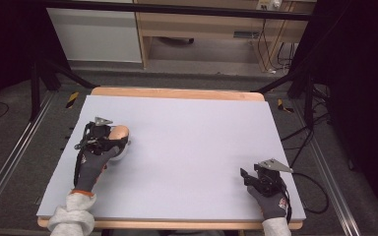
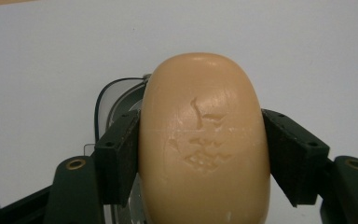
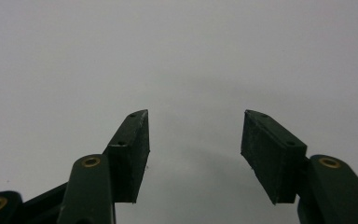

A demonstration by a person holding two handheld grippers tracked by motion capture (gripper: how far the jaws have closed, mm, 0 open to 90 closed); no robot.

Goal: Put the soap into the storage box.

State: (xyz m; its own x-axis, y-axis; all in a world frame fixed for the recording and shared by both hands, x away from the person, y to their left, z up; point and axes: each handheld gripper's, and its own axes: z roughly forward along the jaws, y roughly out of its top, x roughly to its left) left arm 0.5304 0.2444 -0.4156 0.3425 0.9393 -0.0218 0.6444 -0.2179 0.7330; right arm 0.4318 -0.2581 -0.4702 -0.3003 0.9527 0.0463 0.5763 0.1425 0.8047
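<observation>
At the left side of the table, my left gripper has its fingers clamped on the long flanks of a tan oval bar of soap. The bar sits between the pads with its stamped face toward the camera. Side grip makes sense to me: the flanks are the narrowest span and leave the ends free for setting down. In the high view the soap sticks out ahead of the left gripper, over a clear shallow dish with a dark rim. I can't tell if the bar touches the dish or hangs just above it; I judge I'm either lifting it out or placing it in.

My right gripper is parked near the front right corner, well apart from the soap. Its fingers stand apart with nothing between them. Idle, kept out of the way.

The table has a matte pale lavender-grey sheet on a wooden top, with wood showing at the far edge. Beyond it: dark floor, black frame legs, cabling at right, and a light wooden cabinet at the back.
</observation>
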